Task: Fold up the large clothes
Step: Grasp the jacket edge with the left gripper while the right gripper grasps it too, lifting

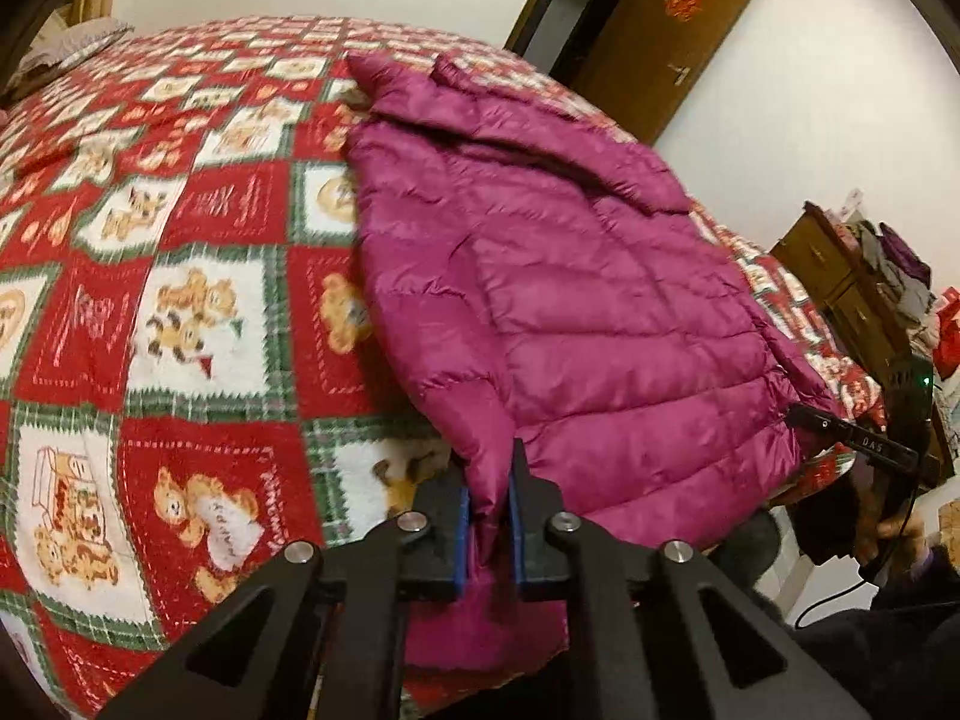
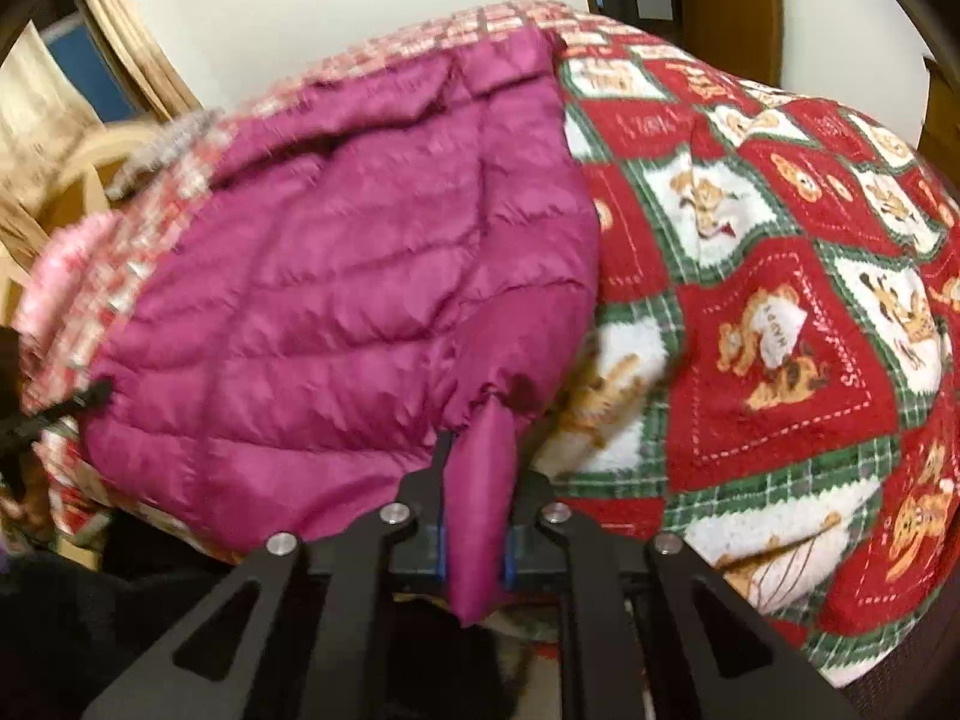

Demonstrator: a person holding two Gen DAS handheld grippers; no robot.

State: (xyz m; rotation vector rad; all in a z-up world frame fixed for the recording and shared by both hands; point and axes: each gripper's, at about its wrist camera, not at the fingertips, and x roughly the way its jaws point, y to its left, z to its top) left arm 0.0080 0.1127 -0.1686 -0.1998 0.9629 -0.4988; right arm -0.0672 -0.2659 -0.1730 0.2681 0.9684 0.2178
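Two tools (image 1: 489, 495) (image 2: 477, 480), magenta jacket (image 1: 570, 300), teddy-bear blanket (image 1: 198, 324)

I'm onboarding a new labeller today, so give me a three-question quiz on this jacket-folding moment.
1. True or false: both grippers are shut on the hem of the magenta puffer jacket.
2. What does the jacket lie on? A) a bare wooden floor B) a red teddy-bear quilt C) a glass table
3. Fill in: the pads on the left gripper are ____ in colour.

Key:
1. True; the right gripper also pinches a fold of fabric.
2. B, the red teddy-bear quilt.
3. Blue.
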